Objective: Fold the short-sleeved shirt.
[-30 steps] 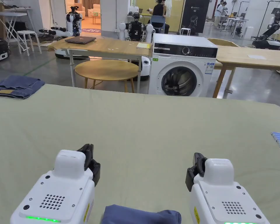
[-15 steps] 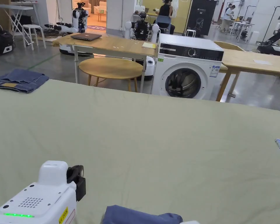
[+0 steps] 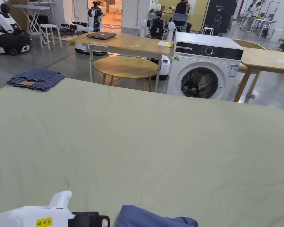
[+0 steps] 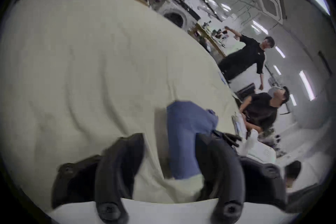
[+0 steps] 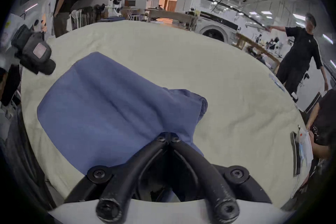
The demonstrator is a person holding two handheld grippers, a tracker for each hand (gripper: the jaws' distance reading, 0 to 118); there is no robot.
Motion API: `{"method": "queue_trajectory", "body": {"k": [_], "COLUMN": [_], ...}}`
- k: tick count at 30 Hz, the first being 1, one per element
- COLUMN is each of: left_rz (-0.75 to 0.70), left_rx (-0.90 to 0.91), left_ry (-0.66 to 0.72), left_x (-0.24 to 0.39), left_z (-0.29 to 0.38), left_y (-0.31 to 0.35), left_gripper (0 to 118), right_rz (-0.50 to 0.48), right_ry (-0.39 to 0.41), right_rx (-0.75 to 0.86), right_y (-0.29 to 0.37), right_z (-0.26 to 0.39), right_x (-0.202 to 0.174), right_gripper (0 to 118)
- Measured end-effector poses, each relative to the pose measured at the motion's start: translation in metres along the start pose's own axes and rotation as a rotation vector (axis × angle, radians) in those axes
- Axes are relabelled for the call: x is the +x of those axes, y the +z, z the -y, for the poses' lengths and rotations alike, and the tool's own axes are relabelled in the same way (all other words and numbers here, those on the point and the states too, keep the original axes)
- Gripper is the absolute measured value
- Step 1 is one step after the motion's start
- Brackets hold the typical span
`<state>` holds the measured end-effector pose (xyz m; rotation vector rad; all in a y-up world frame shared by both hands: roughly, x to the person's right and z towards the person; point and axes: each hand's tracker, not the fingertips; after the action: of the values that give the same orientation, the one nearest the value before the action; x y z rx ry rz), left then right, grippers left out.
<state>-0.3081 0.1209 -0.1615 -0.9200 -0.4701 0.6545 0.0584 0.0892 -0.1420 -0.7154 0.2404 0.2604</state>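
1. We see the blue shirt (image 5: 116,111), folded into a soft bundle with creases, lying at the near edge of the green surface (image 3: 156,139).
2. Our right gripper (image 5: 168,137): jaws together, tips pinching the shirt's near edge.
3. Our left gripper (image 4: 169,153): jaws wide apart, holding nothing, the shirt's end lying between them.
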Motion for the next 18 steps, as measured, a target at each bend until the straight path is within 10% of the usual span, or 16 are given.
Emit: {"method": "queue_trajectory", "body": {"k": [18], "left_rz": [0.416], "left_rx": [-0.202], "left_ry": [0.232], "left_x": [-0.026], "left_z": [-0.001], "left_y": [-0.118], "left_gripper": [63], "right_rz": [-0.028], "right_ry": [-0.098], "right_rx": [-0.011], "right_y": [0.0], "right_z": [-0.002], "right_x": [0.007], "right_gripper": [0]}}
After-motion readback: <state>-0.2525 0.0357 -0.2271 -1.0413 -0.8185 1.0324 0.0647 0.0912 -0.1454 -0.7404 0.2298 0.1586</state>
